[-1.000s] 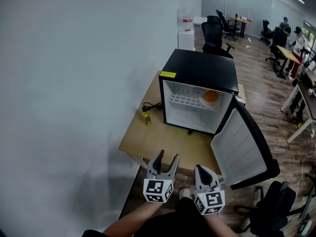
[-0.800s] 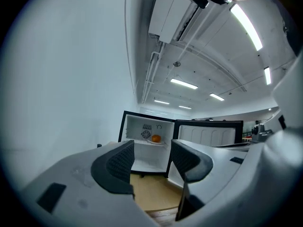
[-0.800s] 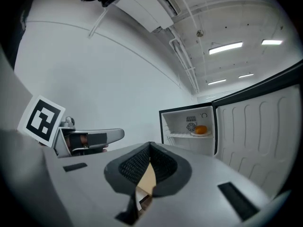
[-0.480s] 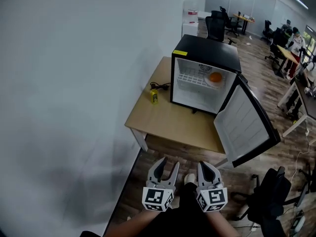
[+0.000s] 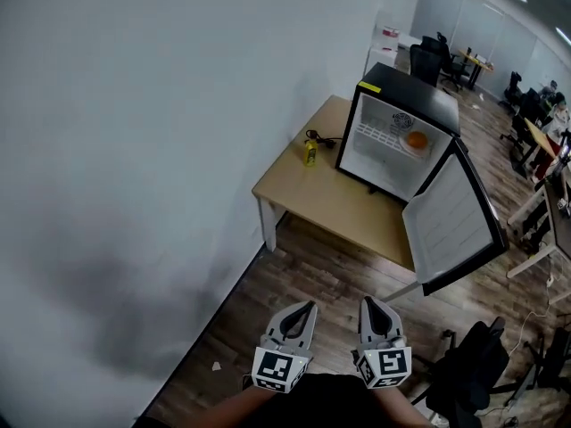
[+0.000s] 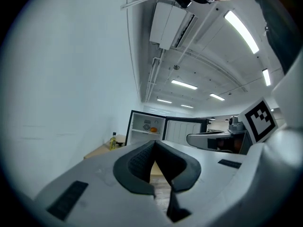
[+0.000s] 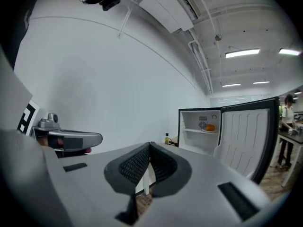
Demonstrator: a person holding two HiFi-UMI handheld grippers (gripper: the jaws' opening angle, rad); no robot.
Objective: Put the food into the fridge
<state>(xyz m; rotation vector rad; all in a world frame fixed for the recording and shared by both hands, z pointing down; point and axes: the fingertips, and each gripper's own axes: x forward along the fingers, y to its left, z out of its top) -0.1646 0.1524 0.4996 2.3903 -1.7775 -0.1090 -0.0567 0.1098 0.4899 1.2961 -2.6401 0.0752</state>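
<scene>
The black mini fridge (image 5: 403, 95) stands on the wooden table (image 5: 326, 199) with its door (image 5: 451, 226) swung wide to the right. An orange food item (image 5: 416, 139) lies on a plate on the upper shelf; the gripper views also show it (image 6: 153, 129) (image 7: 210, 127). Both grippers hang low over the floor, well short of the table. My left gripper (image 5: 307, 308) is shut and empty, its tips (image 6: 154, 143) pressed together. My right gripper (image 5: 369, 303) is likewise shut with nothing in it (image 7: 150, 144).
A small yellow bottle (image 5: 310, 153) and a black cable sit on the table left of the fridge. A white wall runs along the left. A black office chair (image 5: 473, 364) stands at lower right. Desks, chairs and people fill the far right.
The view has backed away from the table, so fridge and table look smaller and farther. The left gripper's jaws have gone from wide open to shut. The right stayed shut.
</scene>
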